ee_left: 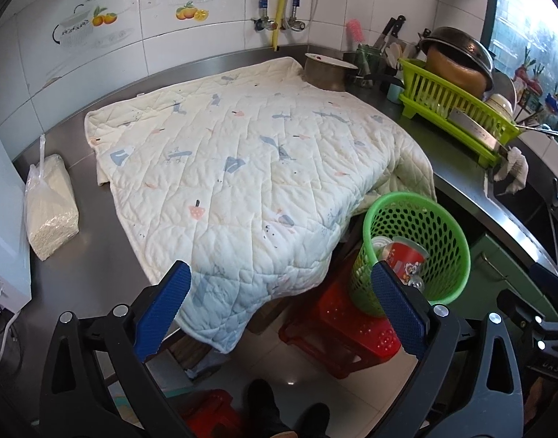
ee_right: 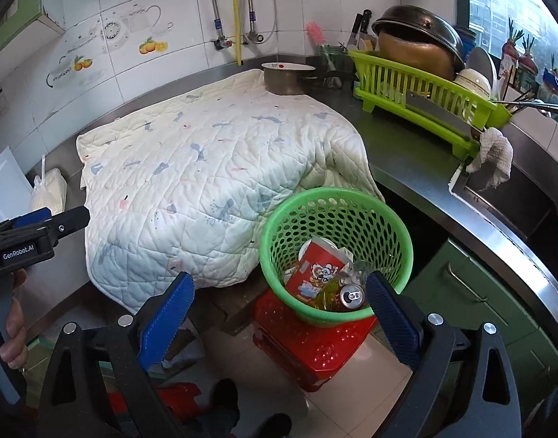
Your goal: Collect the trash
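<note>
While both grippers, left (ee_left: 280, 312) and right (ee_right: 279, 315), gape wide and empty, basket (ee_right: 337, 197) at two o'clock holds carton (ee_right: 317, 272) and can (ee_right: 351, 296); quilt (ee_right: 206, 182) bare, task seemingly near done.

- Green perforated basket (ee_right: 335, 219) on a red stool (ee_right: 315, 350).
- Cream quilted blanket (ee_left: 242, 168), blue and pink motifs.
- Red cartoon-printed carton (ee_right: 315, 273).
- Lime-green dish rack (ee_right: 424, 98).
- White wall tiles (ee_left: 206, 36) with orange fruit decals.
- Blue gripper pads (ee_right: 165, 317).
</note>
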Available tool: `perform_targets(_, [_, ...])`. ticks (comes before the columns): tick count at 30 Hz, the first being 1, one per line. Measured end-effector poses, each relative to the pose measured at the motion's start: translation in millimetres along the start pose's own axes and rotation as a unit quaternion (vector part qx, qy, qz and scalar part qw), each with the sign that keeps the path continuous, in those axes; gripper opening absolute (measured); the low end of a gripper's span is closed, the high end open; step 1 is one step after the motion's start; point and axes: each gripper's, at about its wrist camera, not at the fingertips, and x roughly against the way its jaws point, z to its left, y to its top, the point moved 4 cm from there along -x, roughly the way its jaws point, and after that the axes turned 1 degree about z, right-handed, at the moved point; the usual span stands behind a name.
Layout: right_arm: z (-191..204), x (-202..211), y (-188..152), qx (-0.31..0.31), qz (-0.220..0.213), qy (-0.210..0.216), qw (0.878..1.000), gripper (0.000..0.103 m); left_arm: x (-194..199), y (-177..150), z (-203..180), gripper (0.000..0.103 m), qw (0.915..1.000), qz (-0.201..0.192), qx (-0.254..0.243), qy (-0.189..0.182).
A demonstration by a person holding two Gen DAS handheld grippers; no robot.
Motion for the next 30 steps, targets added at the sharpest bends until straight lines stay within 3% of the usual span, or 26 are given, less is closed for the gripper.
perform_targets(7, [-7,5,-2,-0.009,-0.005,0.001,1.0,0.092,5,-5,4,0.098,0.9997,-0.003,-0.001,0.023])
perform_targets(30, [-6,9,-1,-0.018,-0.012,0.004,1.0,0.093,10,-13,3,0.098,0.9989,-0.004,-0.023,0.041])
